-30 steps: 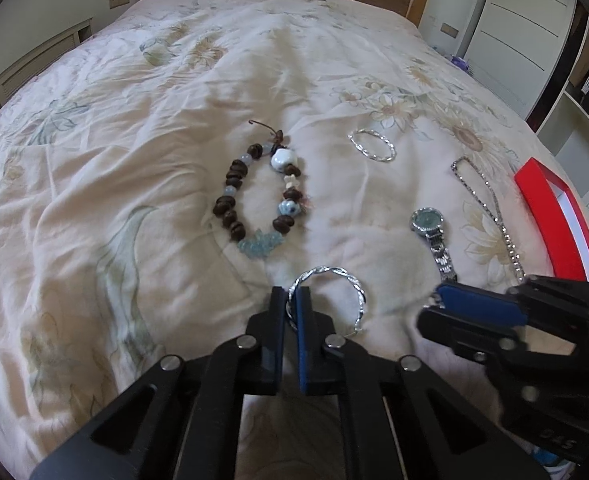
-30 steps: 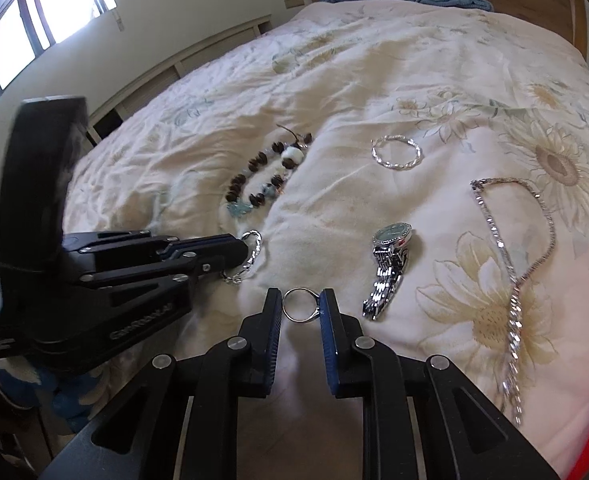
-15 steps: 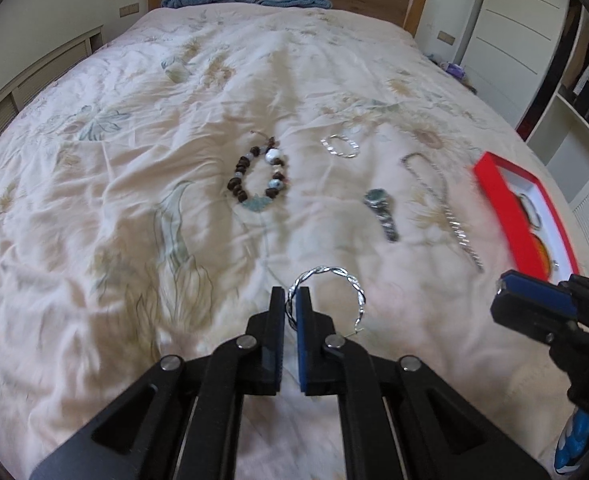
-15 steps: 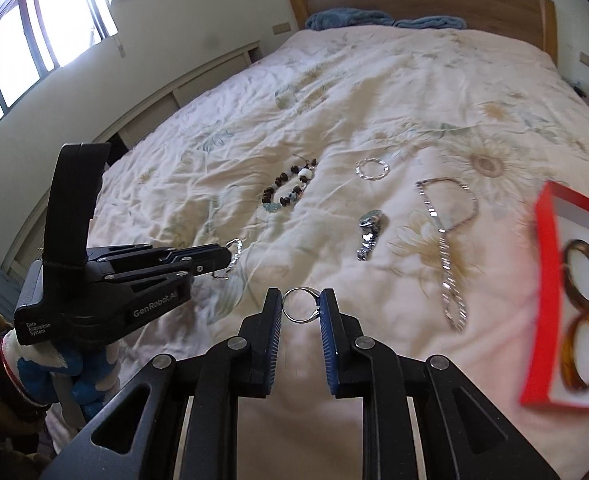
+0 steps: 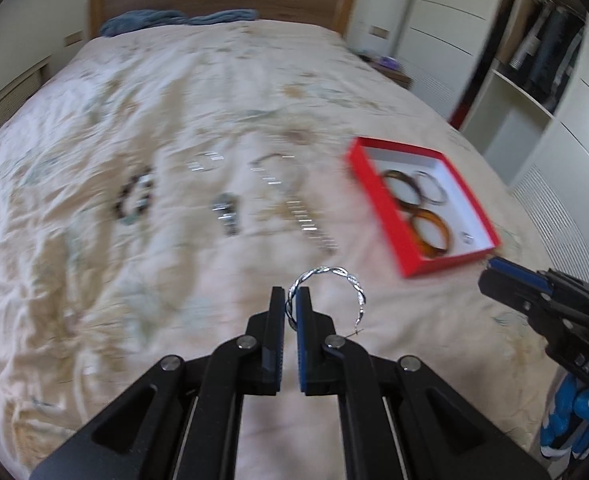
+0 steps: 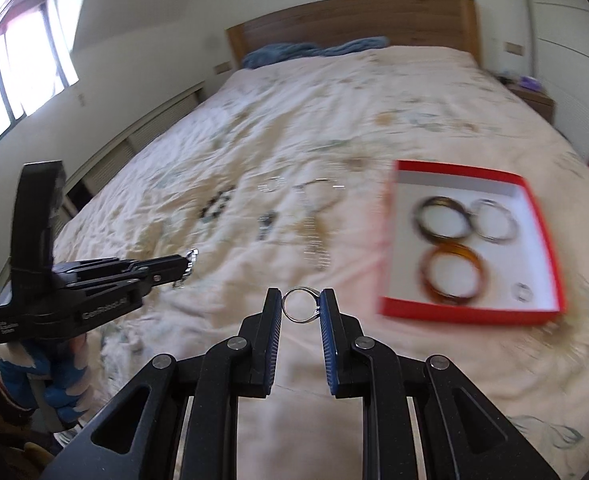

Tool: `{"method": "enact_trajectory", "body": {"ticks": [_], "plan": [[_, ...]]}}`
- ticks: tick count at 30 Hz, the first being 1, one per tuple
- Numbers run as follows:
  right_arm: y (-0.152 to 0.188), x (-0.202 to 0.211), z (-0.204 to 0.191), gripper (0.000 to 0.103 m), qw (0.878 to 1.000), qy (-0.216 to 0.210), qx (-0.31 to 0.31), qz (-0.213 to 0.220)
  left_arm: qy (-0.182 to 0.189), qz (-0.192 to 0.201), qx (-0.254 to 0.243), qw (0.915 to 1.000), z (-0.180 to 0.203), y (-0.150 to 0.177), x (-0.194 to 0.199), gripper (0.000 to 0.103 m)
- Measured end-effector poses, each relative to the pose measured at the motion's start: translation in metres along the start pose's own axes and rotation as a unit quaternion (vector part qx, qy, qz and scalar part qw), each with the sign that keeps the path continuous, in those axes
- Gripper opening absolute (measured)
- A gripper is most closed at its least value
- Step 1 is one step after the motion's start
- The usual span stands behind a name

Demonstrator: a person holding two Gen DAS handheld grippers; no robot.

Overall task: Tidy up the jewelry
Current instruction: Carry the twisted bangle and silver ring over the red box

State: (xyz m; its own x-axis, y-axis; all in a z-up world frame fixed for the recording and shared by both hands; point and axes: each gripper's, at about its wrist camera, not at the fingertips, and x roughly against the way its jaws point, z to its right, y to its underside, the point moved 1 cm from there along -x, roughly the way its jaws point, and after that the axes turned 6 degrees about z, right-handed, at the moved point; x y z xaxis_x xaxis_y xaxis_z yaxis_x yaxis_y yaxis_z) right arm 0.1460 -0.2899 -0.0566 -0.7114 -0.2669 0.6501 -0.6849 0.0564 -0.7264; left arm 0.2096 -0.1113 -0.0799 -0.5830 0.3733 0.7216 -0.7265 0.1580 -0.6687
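Both grippers have lifted away from the bedspread (image 5: pixel 94 280) since the earlier frames, and the red box (image 6: pixel 470 312), then only partly in view at the right, now shows whole with three bangles and a small ring inside. Left gripper (image 5: pixel 290 304) is clamped on the rim of the twisted silver bangle (image 5: pixel 334 280), held in the air above the bedding; right gripper (image 6: pixel 301 308) pinches a small silver ring (image 6: pixel 300 310) between its pads, just short of the box. Beaded bracelet (image 5: pixel 134 200), watch (image 5: pixel 226 212), chain necklace (image 5: pixel 294 208) and another silver bangle (image 5: pixel 204 162) lie blurred on the bedspread, well apart from both grippers.
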Motion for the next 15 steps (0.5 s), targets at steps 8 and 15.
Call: {"method": "enact_trajectory", "body": {"ticks": [8, 15], "plan": [[-0.006, 0.024, 0.094, 0.019, 0.998, 0.06, -0.028, 0.02, 0.043, -0.013, -0.056, 0.9974, 0.087, -0.029, -0.04, 0.004], [-0.018, -0.006, 0.153, 0.019, 0.997, 0.072, -0.036, 0.005, 0.045, -0.036, -0.089, 0.9943, 0.137, -0.063, -0.108, 0.004]]}}
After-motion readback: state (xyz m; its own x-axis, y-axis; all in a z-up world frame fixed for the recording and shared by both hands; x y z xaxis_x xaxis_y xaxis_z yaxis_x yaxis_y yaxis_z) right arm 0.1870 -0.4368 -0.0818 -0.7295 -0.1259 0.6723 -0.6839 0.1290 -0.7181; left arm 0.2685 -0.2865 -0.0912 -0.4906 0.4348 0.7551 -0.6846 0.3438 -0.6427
